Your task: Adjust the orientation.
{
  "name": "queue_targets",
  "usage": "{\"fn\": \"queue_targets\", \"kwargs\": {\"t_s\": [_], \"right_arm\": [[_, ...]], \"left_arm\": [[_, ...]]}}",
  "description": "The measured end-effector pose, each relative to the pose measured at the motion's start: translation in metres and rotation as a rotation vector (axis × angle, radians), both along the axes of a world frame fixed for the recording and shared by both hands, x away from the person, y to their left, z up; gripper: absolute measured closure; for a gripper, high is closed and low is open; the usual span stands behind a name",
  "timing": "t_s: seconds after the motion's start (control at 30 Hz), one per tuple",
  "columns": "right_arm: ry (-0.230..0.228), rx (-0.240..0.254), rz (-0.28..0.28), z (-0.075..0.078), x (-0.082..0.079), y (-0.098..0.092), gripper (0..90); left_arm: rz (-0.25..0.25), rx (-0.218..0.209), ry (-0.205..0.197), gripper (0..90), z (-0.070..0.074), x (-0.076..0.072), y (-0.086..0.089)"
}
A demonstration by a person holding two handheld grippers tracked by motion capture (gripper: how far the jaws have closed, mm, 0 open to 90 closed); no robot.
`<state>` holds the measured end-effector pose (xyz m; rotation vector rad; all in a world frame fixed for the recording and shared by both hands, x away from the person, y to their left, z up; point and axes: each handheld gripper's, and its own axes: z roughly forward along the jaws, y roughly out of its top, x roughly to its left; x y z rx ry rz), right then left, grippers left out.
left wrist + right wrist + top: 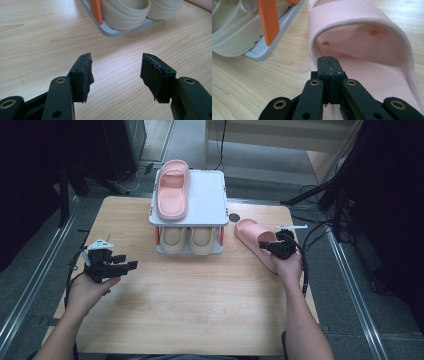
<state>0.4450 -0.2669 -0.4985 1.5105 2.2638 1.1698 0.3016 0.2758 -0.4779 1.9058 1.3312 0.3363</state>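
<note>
A grey two-shelf shoe rack (pixel 210 195) stands at the table's far middle. One pink slipper (pixel 173 190) lies on its top shelf, and two beige slippers (pixel 187 240) sit side by side on the lower shelf. A second pink slipper (pixel 248 231) lies on the table just right of the rack. My right gripper (pixel 266 246) hovers over this slipper (pixel 367 50), by its left rim under the strap. The right gripper's (pixel 328 58) jaws are shut pad to pad, with nothing seen between them. My left gripper (pixel 127 261) is held open at the table's left, empty (pixel 117 60), pointing toward the rack.
An orange post (pixel 269 20) joins the rack's shelves beside a beige slipper (pixel 232 30). The rack's grey base (pixel 112 31) lies ahead of the left jaws. Bare wooden table (pixel 200 305) stretches between both hands. Dark stands and cables surround the table.
</note>
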Motion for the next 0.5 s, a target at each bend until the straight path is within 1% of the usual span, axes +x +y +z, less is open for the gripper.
{"fn": "queue_targets", "kwargs": {"t_s": [0.07,0.13,0.17,0.23,0.33,0.43,0.5], "right_arm": [[0.007,0.018,0.006,0.0,0.0,0.001,90.0],[0.009,0.022,0.011,0.0,-0.001,0.004,90.0],[0.011,0.019,0.01,0.0,-0.001,0.005,90.0],[0.013,0.017,0.008,0.0,-0.001,0.008,90.0],[0.019,0.038,0.014,0.0,-0.002,0.012,90.0],[0.012,0.027,0.026,0.001,-0.003,0.021,90.0],[0.014,0.024,0.026,0.002,-0.003,0.025,90.0]], "left_arm": [[0.0,0.003,-0.004,42.3,-0.001,0.001,0.0],[0.006,0.007,-0.015,42.3,-0.001,0.002,-0.002],[0.001,0.009,-0.009,42.3,-0.001,0.003,-0.002],[0.007,0.007,-0.008,42.4,-0.003,0.004,-0.003],[-0.003,0.015,-0.002,42.4,-0.004,0.005,-0.003],[-0.004,0.012,-0.001,42.4,-0.004,0.006,-0.004],[-0.001,0.017,-0.013,42.4,-0.005,0.006,-0.006]]}}
